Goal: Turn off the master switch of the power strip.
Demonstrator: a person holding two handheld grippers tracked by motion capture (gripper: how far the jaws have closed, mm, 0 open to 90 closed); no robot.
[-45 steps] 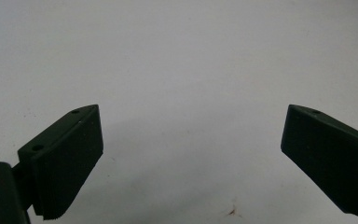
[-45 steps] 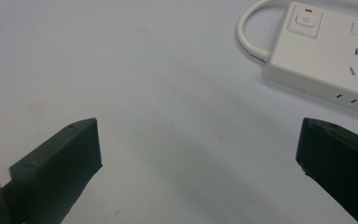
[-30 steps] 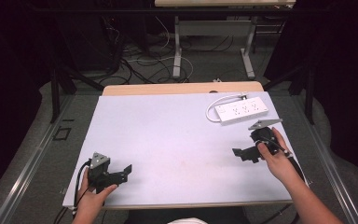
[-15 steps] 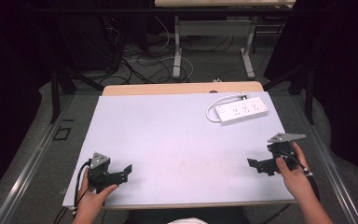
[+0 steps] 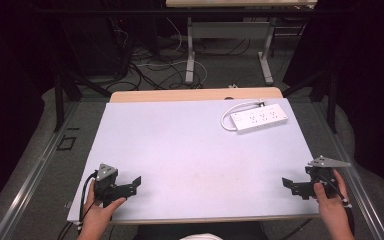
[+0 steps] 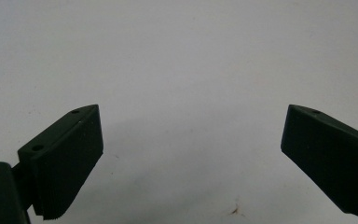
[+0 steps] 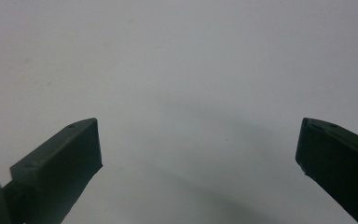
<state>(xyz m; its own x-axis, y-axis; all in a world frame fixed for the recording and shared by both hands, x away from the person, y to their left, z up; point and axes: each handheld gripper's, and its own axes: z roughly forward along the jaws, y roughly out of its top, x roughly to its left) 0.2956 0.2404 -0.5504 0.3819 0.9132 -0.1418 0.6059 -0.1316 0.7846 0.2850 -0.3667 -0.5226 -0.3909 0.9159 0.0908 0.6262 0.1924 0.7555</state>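
White plastic catches our eye first: the power strip lies in the upper right of the high view, near the far edge of the table, its cord looping off its left end. It is the nearest thing to either hand, and we take it as the piece in play, though nothing touches it.

Out from there, the right claw sits low at the right of the frame, at the table's near right corner, well apart from the strip, gripped by the right hand. In the right gripper view its jaws stand wide apart with bare pale surface between them. Over at the lower left, the left claw rests near the front edge in the left hand, and the left gripper view shows its jaws spread wide too, gripping nothing.

So we judge this a resting pose, both hands parked at the near corners, no grasp in hand. Any next move on the strip calls for the right claw to travel up the frame, line its open jaws across the strip's narrow width, and mind that looped cord.
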